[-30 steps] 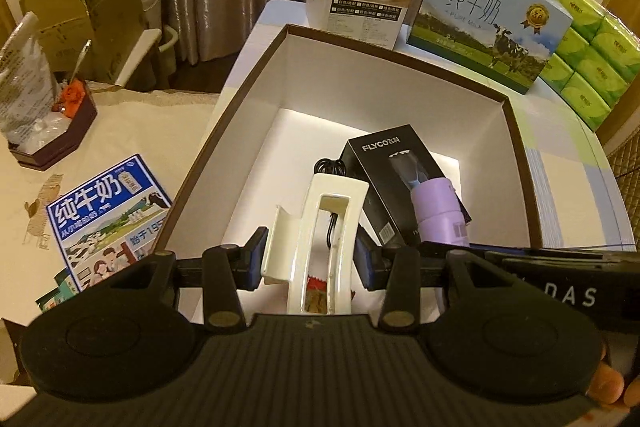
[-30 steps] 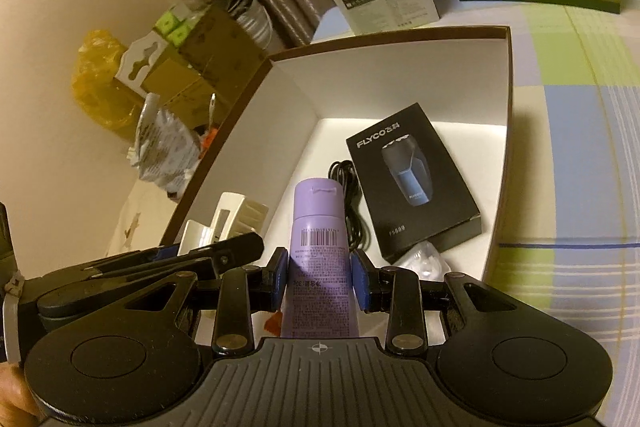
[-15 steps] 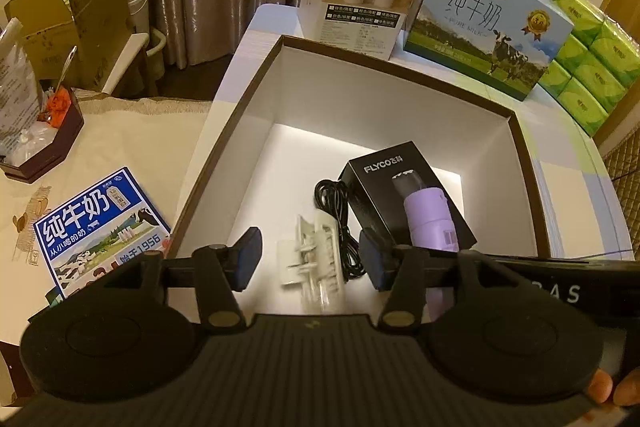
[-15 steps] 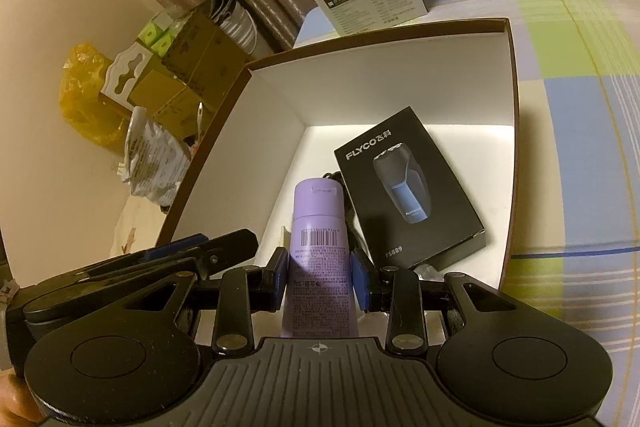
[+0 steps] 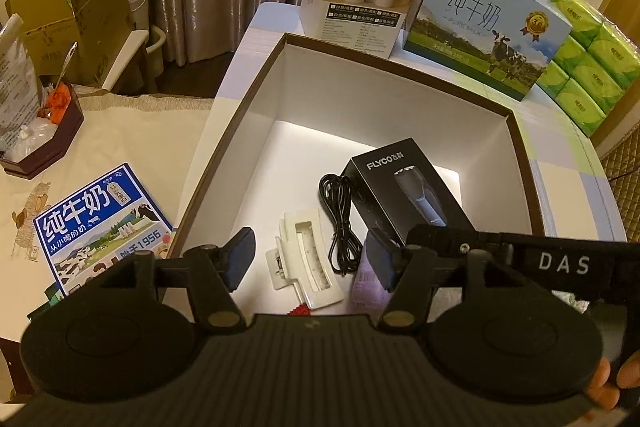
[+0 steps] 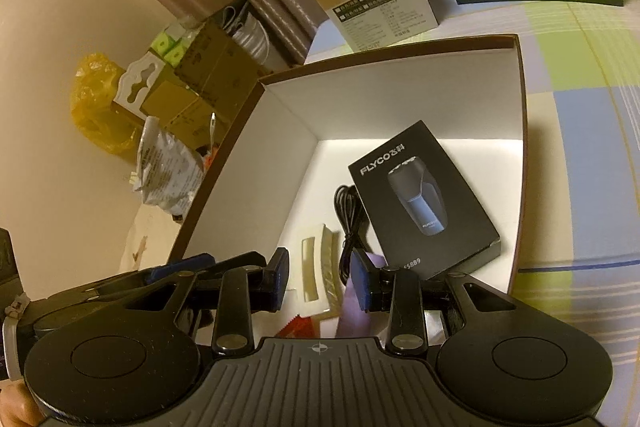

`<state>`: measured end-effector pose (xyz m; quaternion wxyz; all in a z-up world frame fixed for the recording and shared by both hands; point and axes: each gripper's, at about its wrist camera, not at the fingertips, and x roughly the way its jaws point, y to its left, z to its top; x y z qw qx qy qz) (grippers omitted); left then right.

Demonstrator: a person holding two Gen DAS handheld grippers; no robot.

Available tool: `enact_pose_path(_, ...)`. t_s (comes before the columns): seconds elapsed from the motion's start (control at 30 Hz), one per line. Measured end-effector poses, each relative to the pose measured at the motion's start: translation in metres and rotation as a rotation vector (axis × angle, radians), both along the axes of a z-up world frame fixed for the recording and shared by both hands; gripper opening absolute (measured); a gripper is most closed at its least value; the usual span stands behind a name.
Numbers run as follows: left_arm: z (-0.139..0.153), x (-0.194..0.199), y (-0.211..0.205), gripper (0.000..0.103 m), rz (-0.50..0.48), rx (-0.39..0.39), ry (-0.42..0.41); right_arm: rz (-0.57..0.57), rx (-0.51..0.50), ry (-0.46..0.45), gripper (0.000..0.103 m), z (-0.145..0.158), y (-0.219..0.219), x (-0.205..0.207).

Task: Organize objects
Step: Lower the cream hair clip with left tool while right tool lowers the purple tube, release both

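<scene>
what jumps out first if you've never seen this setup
The big open box with its bright white inside fills the middle of the left wrist view. On its floor lie a black FLYCO box, a coiled black cable beside it on the left, and a white hair clip nearest the camera. Behind the big box stands a milk carton with a cow on it.

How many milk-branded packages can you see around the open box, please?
2. One large milk carton stands on the table behind the open box. One blue milk package lies on the cream cloth to its left. Others may be hidden.
</scene>
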<state>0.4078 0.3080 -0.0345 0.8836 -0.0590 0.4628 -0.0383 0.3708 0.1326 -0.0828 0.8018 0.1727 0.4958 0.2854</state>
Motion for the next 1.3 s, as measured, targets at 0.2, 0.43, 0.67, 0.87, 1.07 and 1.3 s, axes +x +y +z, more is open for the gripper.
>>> enact_pose_path(0.2, 0.003, -0.006, -0.001, 0.060, -0.001, 0.002, -0.001, 0.010, -0.008, -0.009, 0.032, 0.002, -0.003, -0.006)
enact_pose_path(0.43, 0.008, -0.016, -0.002, 0.062, 0.008, 0.005, -0.006, 0.009, -0.008, -0.023, 0.035, 0.006, -0.010, -0.012)
enact_pose_path(0.67, 0.015, -0.026, -0.002, 0.070, 0.014, 0.011, -0.020, 0.018, -0.009, -0.049, 0.041, 0.014, -0.017, -0.022)
enact_pose_path(0.87, 0.023, -0.040, -0.004, 0.074, 0.027, 0.013, -0.031, 0.025, 0.003, -0.085, 0.054, 0.023, -0.029, -0.038)
enact_pose_path(1.07, 0.036, -0.066, -0.007, 0.084, 0.038, 0.018, -0.056, 0.026, 0.035, -0.144, 0.085, 0.038, -0.047, -0.059)
enact_pose_path(1.3, 0.050, -0.100, -0.014, 0.091, 0.054, 0.011, -0.079, 0.030, 0.057, -0.204, 0.101, 0.054, -0.068, -0.086)
